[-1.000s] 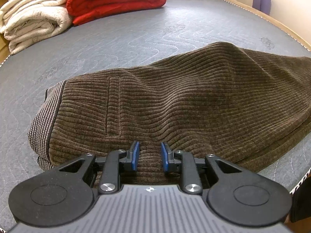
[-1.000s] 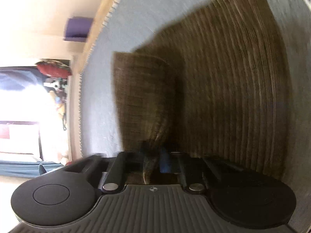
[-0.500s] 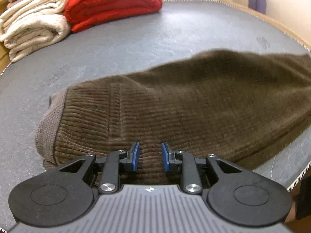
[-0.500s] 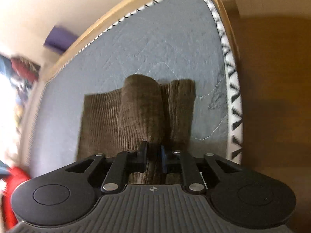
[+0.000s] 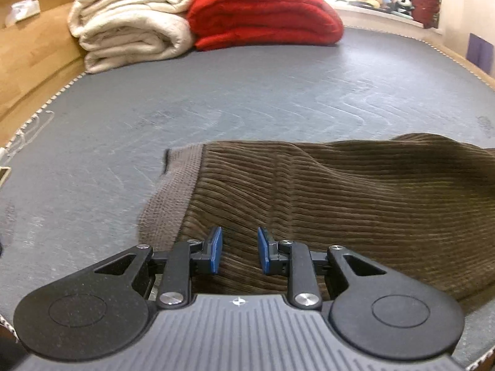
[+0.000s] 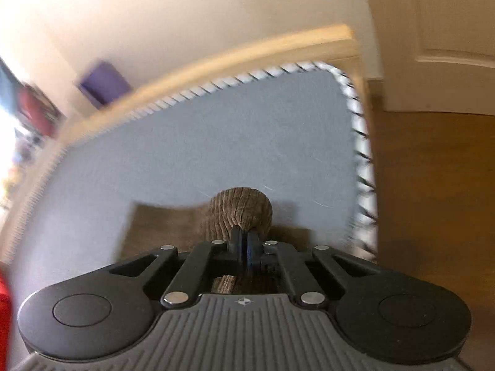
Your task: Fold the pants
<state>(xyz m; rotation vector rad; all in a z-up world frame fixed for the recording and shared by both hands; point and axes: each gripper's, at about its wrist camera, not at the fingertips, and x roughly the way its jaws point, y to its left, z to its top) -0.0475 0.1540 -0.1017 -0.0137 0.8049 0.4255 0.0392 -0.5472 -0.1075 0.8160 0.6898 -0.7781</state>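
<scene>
Brown corduroy pants (image 5: 355,204) lie on a grey mattress (image 5: 247,99), their ribbed waistband (image 5: 176,191) at the left. My left gripper (image 5: 237,249) is open just above the pants beside the waistband, with nothing between its blue pads. My right gripper (image 6: 244,242) is shut on a bunched fold of the pants (image 6: 239,208) near the leg end and holds it raised above the flat part of the leg (image 6: 161,228).
A folded cream blanket (image 5: 130,27) and a folded red blanket (image 5: 266,15) lie at the mattress's far end, by a wooden bed frame (image 5: 34,55). In the right wrist view the mattress corner (image 6: 349,83) borders a wooden floor (image 6: 433,191) and a white door.
My right gripper has lifted the gripped pants fold higher and swung towards the mattress corner. My left gripper has shifted towards the waistband, still open.
</scene>
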